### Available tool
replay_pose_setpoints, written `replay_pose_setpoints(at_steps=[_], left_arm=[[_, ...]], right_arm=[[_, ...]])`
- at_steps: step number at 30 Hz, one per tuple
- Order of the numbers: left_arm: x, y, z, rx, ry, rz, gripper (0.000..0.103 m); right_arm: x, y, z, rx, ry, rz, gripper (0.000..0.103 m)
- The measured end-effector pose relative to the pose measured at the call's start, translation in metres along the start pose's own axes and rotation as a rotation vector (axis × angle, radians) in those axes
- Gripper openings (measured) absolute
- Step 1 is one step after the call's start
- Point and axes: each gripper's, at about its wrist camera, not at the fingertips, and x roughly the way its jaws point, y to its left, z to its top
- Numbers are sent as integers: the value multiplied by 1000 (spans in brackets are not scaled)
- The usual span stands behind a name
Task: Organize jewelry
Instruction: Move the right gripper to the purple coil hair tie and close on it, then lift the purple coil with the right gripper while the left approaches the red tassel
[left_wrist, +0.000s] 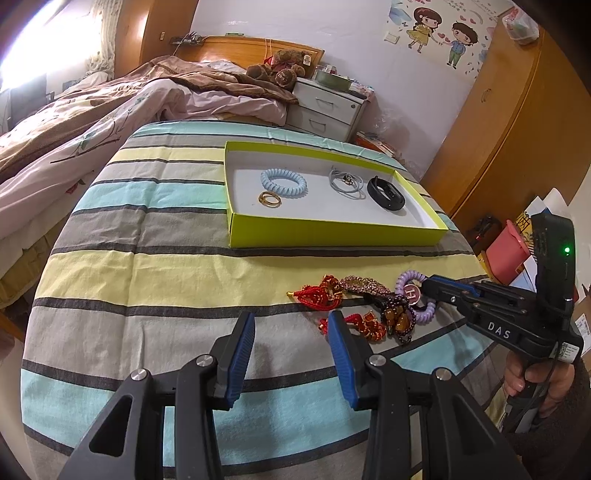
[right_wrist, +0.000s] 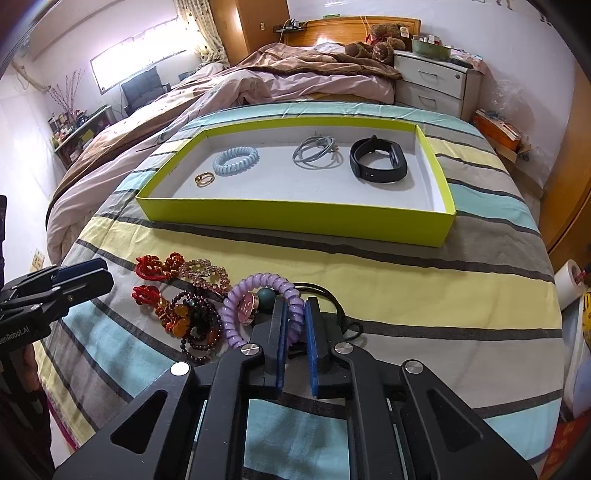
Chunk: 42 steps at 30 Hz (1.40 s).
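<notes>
A lime-green tray (left_wrist: 332, 232) (right_wrist: 295, 221) on the striped cloth holds a pale blue coil band (left_wrist: 283, 183) (right_wrist: 236, 161), a gold ring (left_wrist: 270, 199) (right_wrist: 205, 179), a grey cord loop (left_wrist: 345, 183) (right_wrist: 314, 152) and a black wristband (left_wrist: 386, 193) (right_wrist: 378, 164). In front of it lies a heap of jewelry: red knotted cords (left_wrist: 319, 293) (right_wrist: 153, 267), a pink rhinestone piece (left_wrist: 364, 285) (right_wrist: 205, 275), dark and amber bead bracelets (left_wrist: 397, 319) (right_wrist: 195, 325) and a purple coil band (left_wrist: 413, 295) (right_wrist: 255, 301). My right gripper (right_wrist: 295, 314) (left_wrist: 430, 286) is shut on the purple coil band. My left gripper (left_wrist: 291, 325) (right_wrist: 92, 275) hovers open, left of the heap.
A bed with rumpled pink and brown quilts (left_wrist: 110, 110) lies behind the table, with a teddy bear (left_wrist: 279, 68) and a white drawer unit (left_wrist: 327, 109) beside it. A wooden wardrobe (left_wrist: 498, 129) stands on the right. A person's hand (left_wrist: 535, 384) holds the right gripper's handle.
</notes>
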Motion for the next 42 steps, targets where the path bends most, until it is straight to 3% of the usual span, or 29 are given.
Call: replay_pose_setpoints(at_steps=[11,14,18,23,42], left_arm=[[8,-8,-1,32,23,-31,41],[15,-14,-1,58,44,-35,48],[22,-25,-1,98,54,-44,48],[31,-39,0,163,59,30,49],[51,-69,-2,237,88,50,53]], right_arm=[[-18,-8,6,66,-79,70,9],[-25,-9,6,79,-104,78,9],[-36,-14,5,107,-135,86,9],[-48,-19,1,119,-162,92,9],[-52,-32,-8,148,-173,109,9]])
